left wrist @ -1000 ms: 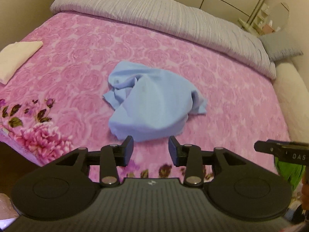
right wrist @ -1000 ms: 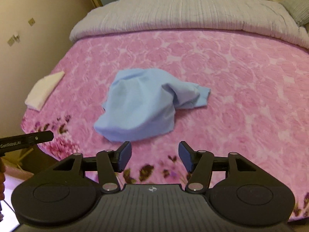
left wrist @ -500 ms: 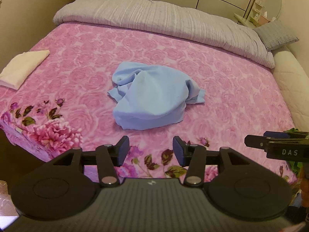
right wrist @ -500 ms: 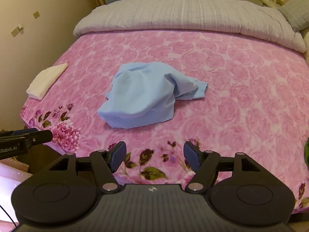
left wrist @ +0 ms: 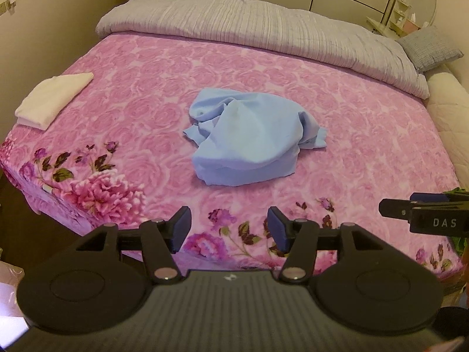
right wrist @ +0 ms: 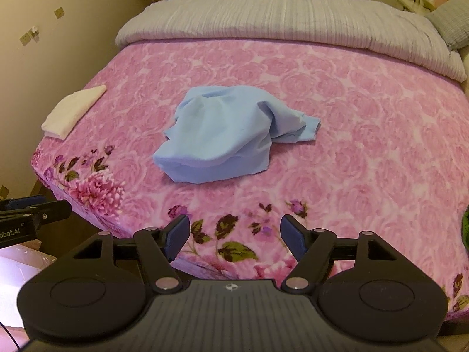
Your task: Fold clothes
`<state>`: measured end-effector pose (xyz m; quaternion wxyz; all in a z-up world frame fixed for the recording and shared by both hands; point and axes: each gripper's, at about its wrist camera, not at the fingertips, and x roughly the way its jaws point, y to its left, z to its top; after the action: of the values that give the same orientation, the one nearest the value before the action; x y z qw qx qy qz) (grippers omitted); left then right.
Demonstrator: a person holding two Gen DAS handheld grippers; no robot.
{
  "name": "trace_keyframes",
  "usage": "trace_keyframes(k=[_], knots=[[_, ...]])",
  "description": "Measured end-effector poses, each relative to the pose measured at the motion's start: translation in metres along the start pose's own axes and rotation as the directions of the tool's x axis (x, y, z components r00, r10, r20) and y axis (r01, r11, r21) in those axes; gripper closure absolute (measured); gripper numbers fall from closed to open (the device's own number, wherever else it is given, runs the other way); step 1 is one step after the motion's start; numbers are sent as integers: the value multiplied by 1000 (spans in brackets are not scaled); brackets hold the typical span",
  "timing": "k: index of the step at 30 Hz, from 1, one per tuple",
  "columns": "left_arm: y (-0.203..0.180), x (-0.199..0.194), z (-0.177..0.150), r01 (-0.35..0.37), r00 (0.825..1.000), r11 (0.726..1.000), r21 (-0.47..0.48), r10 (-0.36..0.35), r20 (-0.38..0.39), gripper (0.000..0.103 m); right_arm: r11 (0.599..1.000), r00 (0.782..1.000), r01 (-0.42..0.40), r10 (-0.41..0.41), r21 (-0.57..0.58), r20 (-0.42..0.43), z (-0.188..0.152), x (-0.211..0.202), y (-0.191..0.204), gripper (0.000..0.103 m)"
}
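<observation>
A: What's nearest the cams?

B: Bottom of each frame: black gripper bodies. Left gripper (left wrist: pixel 228 224) has its jaws apart w/ nothing between them, just been opening wider. Right gripper (right wrist: pixel 233 234) likewise: jaws set wide, just been opening, empty. Both sit over the flowered near edge of the bed, well short of the garment.

A: Do the grippers see each other?

B: Yes. The right gripper's tip pokes in at the right edge of the left view, and the left gripper's at the left edge of the right view.

A: And the clothes?

B: Mid frame in both views: a light blue garment (left wrist: pixel 249 136) (right wrist: pixel 225 133), crumpled in a heap on the pink rose-print blanket (left wrist: pixel 366 135), approx. at the bed's centre. Untouched by either gripper.

A: Further out?

B: Left of frame, near the bed's edge: a folded white cloth (left wrist: pixel 52 98) (right wrist: pixel 73 111), well apart from the blue one. Top of frame: a grey ribbed duvet (left wrist: pixel 263 32) rolled across the bed's far end. Upper right: a grey pillow (left wrist: pixel 431 48).
</observation>
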<state>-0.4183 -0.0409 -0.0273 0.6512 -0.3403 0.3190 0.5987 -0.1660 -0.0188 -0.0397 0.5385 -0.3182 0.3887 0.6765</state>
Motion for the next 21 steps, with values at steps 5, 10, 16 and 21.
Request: trace_keyframes(k=[5, 10, 16, 21], knots=[[6, 10, 9, 20, 1000, 1000, 4, -20, -2, 50, 1000, 1000, 10, -10, 11, 6, 7, 4, 0, 31], [15, 36, 34, 56, 998, 998, 17, -55, -19, 50, 999, 999, 32, -32, 41, 1, 23, 18, -4, 31], [45, 96, 79, 121, 990, 992, 23, -119, -72, 50, 990, 997, 75, -72, 116, -23, 56, 59, -12, 31], [92, 163, 121, 170, 978, 985, -3, -169, -121, 51, 967, 988, 143, -128, 211, -86, 87, 111, -20, 31]])
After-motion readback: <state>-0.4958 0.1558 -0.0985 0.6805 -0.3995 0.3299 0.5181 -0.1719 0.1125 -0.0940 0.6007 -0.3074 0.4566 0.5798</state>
